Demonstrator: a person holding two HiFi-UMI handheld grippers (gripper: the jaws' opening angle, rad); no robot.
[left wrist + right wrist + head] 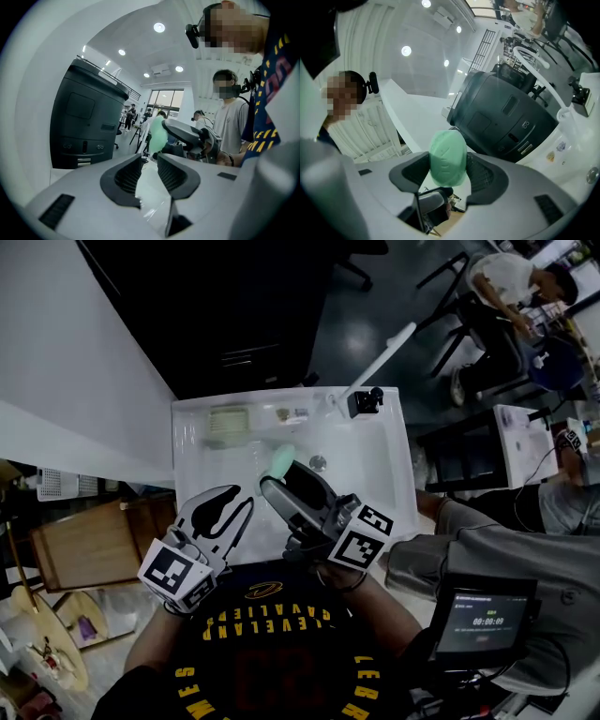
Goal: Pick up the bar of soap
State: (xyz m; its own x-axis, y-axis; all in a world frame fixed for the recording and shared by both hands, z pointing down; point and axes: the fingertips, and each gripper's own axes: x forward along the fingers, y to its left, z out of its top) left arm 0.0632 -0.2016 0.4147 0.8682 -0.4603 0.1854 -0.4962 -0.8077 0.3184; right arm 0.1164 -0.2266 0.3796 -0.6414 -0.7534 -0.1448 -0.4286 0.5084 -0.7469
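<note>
Two grippers show over a white moulded sink basin point(197, 465) in the head view, which is dim throughout. The right gripper point(281, 479) carries a pale green oval bar of soap point(281, 459) at its tip, above the basin and near the round metal drain point(318, 463). The soap's lower end is covered by the jaws. The left gripper point(234, 510) hangs just beside it, over the basin's near edge, touching nothing. A white faucet spout point(380, 357) runs off from the far rim. A pale object in the far left corner is too dark to identify.

From the left gripper view, the left gripper point(150, 166) has its jaws slightly parted, with only white surface showing in the gap. Beyond, the soap point(157, 133) is half hidden behind the right gripper point(161, 136).

From the right gripper view, the right gripper point(447, 176) is clamped on the soap point(447, 157), with a ribbed pad pressing each side. The soap stands upright, and its flanks are covered by the pads. A dark grey rounded cabinet point(506, 117) fills the background.
</note>
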